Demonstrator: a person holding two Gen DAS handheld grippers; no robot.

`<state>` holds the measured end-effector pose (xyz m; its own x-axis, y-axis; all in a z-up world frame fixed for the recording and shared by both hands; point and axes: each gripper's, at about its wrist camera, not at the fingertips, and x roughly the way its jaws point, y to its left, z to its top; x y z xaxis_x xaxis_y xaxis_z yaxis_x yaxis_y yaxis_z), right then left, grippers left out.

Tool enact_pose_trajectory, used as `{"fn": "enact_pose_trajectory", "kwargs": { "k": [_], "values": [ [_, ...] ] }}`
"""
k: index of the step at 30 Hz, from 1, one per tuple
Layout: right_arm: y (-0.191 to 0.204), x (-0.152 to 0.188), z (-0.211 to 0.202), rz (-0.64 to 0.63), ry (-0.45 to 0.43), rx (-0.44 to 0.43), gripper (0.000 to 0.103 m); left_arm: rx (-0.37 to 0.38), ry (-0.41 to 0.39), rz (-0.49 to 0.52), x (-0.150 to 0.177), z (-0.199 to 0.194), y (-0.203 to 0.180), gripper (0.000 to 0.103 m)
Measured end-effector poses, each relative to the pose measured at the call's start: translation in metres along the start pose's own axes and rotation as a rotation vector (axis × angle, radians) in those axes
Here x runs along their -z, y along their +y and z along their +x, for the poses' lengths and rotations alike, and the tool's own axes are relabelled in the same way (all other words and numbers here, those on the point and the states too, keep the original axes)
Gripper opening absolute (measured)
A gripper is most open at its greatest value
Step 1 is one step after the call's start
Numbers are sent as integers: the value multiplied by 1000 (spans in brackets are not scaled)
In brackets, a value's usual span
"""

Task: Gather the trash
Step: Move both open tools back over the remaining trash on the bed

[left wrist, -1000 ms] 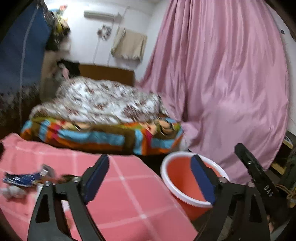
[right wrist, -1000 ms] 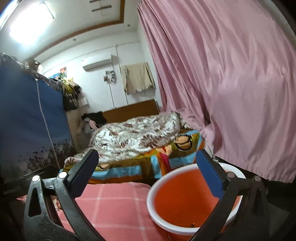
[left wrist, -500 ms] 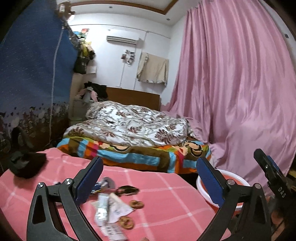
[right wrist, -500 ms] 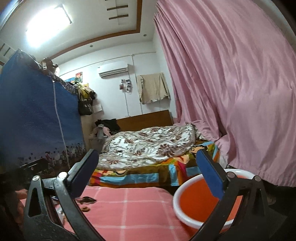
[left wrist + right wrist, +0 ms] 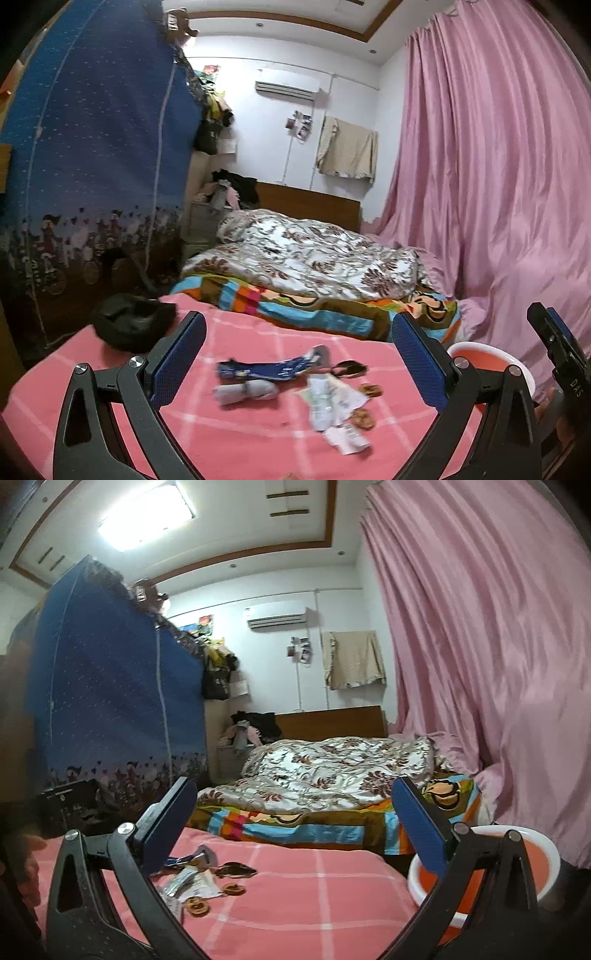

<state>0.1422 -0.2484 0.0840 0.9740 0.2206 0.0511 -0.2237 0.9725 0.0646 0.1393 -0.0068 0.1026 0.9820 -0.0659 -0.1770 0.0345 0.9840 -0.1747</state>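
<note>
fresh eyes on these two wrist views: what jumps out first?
The litter pile on the pink checked cloth: blue wrapper, crumpled papers, round snack pieces. Next, the orange basin off the cloth's right edge, below the pink curtain. Both the left gripper and right gripper are open, empty.

Bright ceiling light (image 5: 147, 520) glares (right view), edges bend darkly, nearby trash (image 5: 295, 384) slightly blurred.
</note>
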Motion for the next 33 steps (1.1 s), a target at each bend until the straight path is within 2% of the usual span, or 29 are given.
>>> {"fn": "enact_pose_trajectory", "kwargs": {
  "k": [7, 23, 29, 31, 33],
  "values": [
    [23, 14, 15, -32, 63, -55, 103, -35, -2, 24, 6, -15, 29, 99],
    [50, 35, 34, -116, 129, -142, 103, 1, 65, 33, 16, -7, 46, 98],
    [57, 44, 46, -143, 203, -172, 103, 34, 174, 23, 17, 16, 49, 98],
    [60, 50, 54, -150, 254, -181, 98, 47, 249, 21, 19, 30, 50, 97],
    [62, 57, 63, -156, 317, -190, 89, 61, 312, 11, 21, 42, 53, 92]
  ]
}}
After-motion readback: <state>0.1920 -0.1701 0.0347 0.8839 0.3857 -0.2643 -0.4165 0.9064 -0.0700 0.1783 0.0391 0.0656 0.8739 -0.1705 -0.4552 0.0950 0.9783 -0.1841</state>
